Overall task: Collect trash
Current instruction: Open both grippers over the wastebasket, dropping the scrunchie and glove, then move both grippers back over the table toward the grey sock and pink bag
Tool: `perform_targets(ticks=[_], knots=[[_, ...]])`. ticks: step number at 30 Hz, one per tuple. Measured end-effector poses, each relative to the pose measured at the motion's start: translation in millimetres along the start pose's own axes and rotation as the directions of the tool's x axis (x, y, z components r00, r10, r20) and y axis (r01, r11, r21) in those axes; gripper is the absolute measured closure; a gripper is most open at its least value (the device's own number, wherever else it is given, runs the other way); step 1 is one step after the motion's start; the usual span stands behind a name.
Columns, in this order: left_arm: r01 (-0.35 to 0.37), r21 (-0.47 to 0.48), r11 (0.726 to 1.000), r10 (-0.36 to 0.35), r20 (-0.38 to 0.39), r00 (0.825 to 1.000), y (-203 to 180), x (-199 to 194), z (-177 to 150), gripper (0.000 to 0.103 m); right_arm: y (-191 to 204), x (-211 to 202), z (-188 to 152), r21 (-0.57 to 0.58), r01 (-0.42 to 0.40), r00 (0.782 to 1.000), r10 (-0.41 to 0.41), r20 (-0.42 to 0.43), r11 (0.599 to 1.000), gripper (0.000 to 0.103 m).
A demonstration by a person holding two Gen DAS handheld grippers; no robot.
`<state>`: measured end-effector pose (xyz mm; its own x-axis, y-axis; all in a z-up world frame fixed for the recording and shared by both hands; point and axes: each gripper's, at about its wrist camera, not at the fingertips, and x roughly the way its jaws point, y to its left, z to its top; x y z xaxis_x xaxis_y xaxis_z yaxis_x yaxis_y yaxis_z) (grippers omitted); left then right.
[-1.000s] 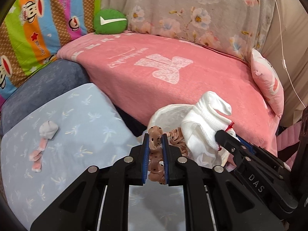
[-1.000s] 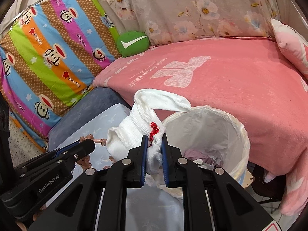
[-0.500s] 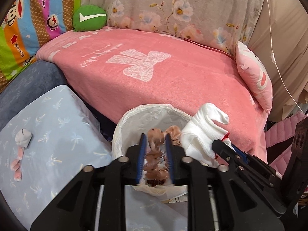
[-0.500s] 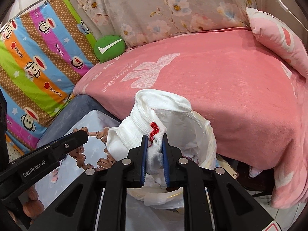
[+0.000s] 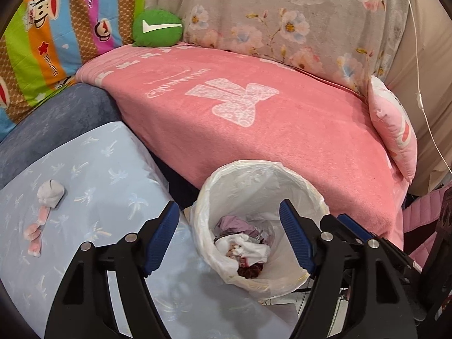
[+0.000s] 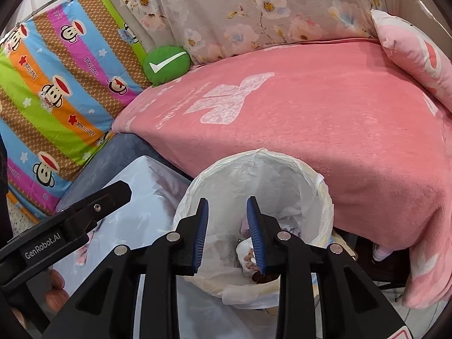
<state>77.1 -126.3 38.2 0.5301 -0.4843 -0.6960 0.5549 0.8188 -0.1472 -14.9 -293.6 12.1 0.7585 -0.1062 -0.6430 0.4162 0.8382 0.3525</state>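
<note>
A light blue cloth with a pale palm-tree print [image 5: 107, 175] covers the low surface nearest the cameras, pressed up against a sofa draped in a pink blanket [image 5: 254, 118].

Over the cloth's right edge, both grippers hang above a waste bin lined with a white plastic bag [image 5: 214, 197]. The left gripper [image 5: 230, 236] has its blue-padded jaws spread wide with nothing between them. The right gripper [image 6: 227, 233] has its jaws parted by a narrower gap, also holding nothing.

Down in the bin, the left wrist view shows a crumpled white cloth [image 5: 248, 247] lying on top, a dark brownish lump [image 5: 251, 268] just in front of it and a mauve scrap [image 5: 231, 223] behind. The right wrist view catches only a corner of the white cloth [image 6: 244, 250], the rest hidden behind a finger.

Only the left view gives a clear look at a small piece of trash left on the blue cloth: a grey wad with a pink strip [image 5: 45, 212], its long axis running from the grey end, farther from the camera, to the pink end, nearer. It lies well apart from the bin.

Farther back, a green round cushion with a white tick [image 6: 166, 65] sits where the blanket meets a striped monkey-print fabric [image 6: 56, 84], and a pink pillow [image 6: 415, 53] leans at the right end.
</note>
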Motion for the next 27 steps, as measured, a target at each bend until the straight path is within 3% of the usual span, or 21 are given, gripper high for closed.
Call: perform_targets(ticks=[7,19,27], knots=[[-0.057,-0.039,0.998,0.058,0.011,0.998,23.9,-9.7,-8.7,0.029,26.9,0.2,-6.0,-0.043,-0.021,1.0,0.021,-0.013,0.999,0.063],[-0.173,-0.143,0.974,0.178,0.023,0.984,86.8,-30.9,-22.6,0.022,93.7,5.9,-23.3,-0.147,-0.081,0.996,0.074,-0.053,0.986,0.061],[-0.219,-0.207,0.953,0.229,0.028,0.973,122.0,-45.5,-33.2,0.017,135.0,14.0,-34.0,-0.199,-0.111,0.992,0.098,-0.076,0.974,0.054]])
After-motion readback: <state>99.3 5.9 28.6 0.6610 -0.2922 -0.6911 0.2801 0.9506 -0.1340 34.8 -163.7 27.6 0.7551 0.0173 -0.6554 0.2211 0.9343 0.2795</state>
